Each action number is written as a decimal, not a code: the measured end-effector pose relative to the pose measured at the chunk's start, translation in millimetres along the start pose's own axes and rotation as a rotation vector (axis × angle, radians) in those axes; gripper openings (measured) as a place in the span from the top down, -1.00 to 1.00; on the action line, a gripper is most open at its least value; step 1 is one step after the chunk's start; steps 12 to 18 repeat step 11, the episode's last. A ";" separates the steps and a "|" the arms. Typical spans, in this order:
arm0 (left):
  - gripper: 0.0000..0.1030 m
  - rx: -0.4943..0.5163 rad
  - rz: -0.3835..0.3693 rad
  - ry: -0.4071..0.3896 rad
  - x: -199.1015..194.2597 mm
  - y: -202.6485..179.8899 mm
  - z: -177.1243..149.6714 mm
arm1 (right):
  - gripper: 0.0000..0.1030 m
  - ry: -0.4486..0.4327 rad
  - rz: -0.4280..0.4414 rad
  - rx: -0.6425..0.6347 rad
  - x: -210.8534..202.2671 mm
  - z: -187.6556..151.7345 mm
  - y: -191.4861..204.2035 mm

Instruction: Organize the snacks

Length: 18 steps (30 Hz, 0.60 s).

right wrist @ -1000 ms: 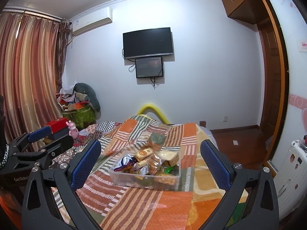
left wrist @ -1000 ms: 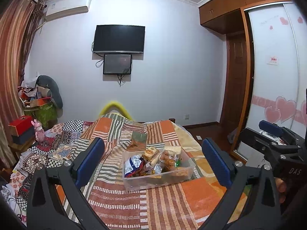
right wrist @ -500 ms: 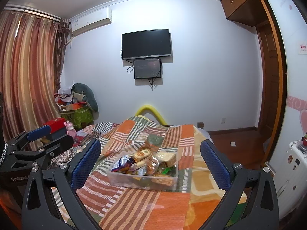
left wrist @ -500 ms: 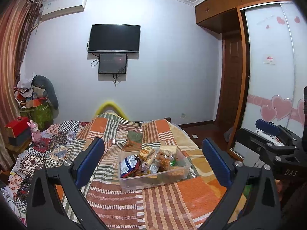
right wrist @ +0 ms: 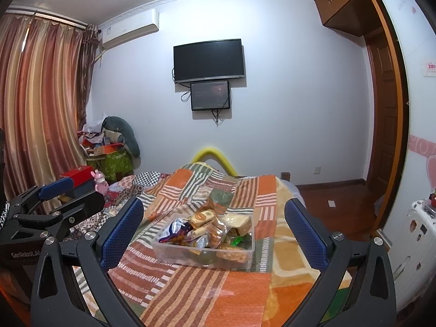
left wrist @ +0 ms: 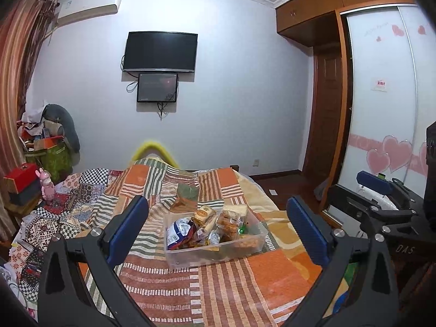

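Note:
A clear plastic bin (left wrist: pixel 190 257) full of several wrapped snacks (left wrist: pixel 207 227) sits on a striped orange patchwork bedspread (left wrist: pixel 245 286). It also shows in the right wrist view (right wrist: pixel 174 253), with its snacks (right wrist: pixel 204 227). My left gripper (left wrist: pixel 216 230) is open and empty, held above the bed in front of the bin. My right gripper (right wrist: pixel 214 230) is open and empty too, likewise short of the bin. Each gripper shows at the edge of the other's view: the right one (left wrist: pixel 381 190), the left one (right wrist: pixel 54 199).
A TV (left wrist: pixel 160 51) and a smaller screen hang on the far wall. Cluttered boxes and bags (left wrist: pixel 41 150) stand at the left by the curtain. A wardrobe with sliding doors (left wrist: pixel 381 109) and a wooden door are at the right. A white suitcase (right wrist: pixel 417 242) stands at the right.
Both grippers have shifted slightly relative to the bin; the bin sits a little lower and nearer in the views. Both stay open.

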<state>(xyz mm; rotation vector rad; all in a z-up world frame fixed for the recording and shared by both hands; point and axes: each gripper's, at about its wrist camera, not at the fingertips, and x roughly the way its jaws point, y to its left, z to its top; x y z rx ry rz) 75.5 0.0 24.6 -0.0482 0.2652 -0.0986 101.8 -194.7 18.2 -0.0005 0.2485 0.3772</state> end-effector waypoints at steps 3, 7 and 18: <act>-1.00 -0.005 0.000 0.004 1.4 0.4 -0.4 | -1.00 0.001 -0.002 0.003 1.2 -0.4 0.0; -1.00 -0.007 0.003 0.007 2.5 1.3 -1.0 | -1.00 0.007 -0.006 0.000 2.7 -1.1 -0.1; -1.00 -0.010 0.008 0.013 3.7 2.9 -2.3 | -1.00 0.008 -0.007 0.000 3.0 -1.5 -0.9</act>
